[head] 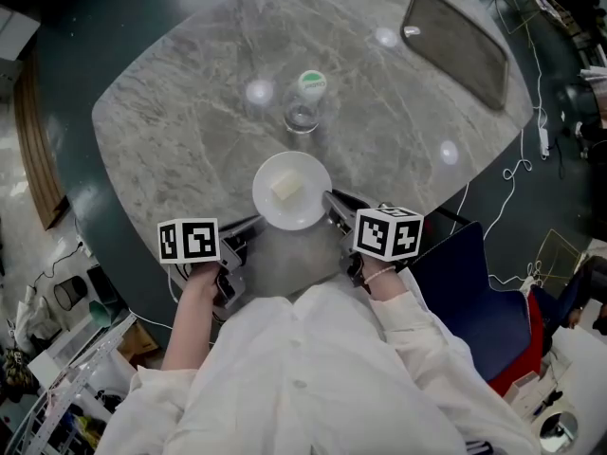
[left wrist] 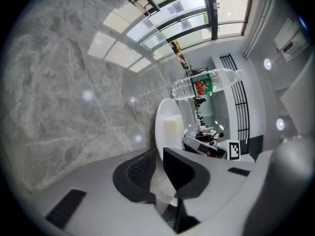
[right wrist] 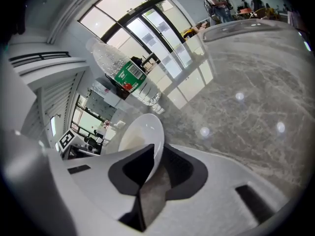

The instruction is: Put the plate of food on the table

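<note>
I log: plate [head: 291, 191], white; food cube [head: 286, 187], pale cream; table [head: 190, 112], grey veined marble with paler streaks; water bottle [head: 303, 102] at plate's twelve o'clock, clear, green cap, green-and-red label.

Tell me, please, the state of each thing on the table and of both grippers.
Plate, at the table's near edge, gripped on both sides.
Food, one pale block on the plate.
Bottle, upright, green cap on.
Tray, flat, empty.
Left gripper, shut on the plate's rim.
Right gripper, shut on the plate's rim.
</note>
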Action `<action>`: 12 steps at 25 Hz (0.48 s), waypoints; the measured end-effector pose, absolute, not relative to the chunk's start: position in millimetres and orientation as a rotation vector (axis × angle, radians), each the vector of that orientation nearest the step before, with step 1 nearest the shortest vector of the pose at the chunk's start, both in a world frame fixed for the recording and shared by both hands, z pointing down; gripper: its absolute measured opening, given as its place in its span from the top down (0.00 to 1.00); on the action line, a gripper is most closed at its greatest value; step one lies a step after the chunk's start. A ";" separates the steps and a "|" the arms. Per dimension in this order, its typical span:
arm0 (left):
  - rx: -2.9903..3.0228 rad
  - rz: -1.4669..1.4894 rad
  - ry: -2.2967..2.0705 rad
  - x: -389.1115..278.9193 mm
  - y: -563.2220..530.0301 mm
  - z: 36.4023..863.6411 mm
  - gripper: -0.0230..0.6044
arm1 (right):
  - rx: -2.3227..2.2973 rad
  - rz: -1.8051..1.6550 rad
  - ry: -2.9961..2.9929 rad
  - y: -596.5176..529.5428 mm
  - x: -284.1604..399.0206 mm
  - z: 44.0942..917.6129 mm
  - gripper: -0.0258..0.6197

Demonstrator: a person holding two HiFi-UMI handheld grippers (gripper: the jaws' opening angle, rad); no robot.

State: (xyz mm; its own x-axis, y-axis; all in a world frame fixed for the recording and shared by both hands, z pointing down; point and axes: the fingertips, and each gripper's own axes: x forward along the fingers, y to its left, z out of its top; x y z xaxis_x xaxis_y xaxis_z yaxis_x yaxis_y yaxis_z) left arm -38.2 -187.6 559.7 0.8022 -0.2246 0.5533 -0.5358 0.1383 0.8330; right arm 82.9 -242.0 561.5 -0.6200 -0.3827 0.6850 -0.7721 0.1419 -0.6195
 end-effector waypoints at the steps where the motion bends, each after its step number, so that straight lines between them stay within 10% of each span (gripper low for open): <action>1: 1.448 0.243 -0.662 -38.3 -188.9 558.5 0.88 | 1.093 1.467 -2.075 -241.6 81.4 560.2 0.91; 12: 1.637 0.231 -0.719 -39.3 -196.3 529.2 0.88 | 1.077 1.386 -2.141 -241.6 89.0 537.3 0.75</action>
State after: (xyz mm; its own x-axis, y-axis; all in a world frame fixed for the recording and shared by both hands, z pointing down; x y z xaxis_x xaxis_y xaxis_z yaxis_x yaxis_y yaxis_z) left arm -39.3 -196.3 529.2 0.7841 -0.3209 0.5312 -0.5700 -0.0340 0.8209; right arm 89.0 -241.6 537.3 -0.6387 -0.3985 0.6582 -0.7637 0.2238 -0.6056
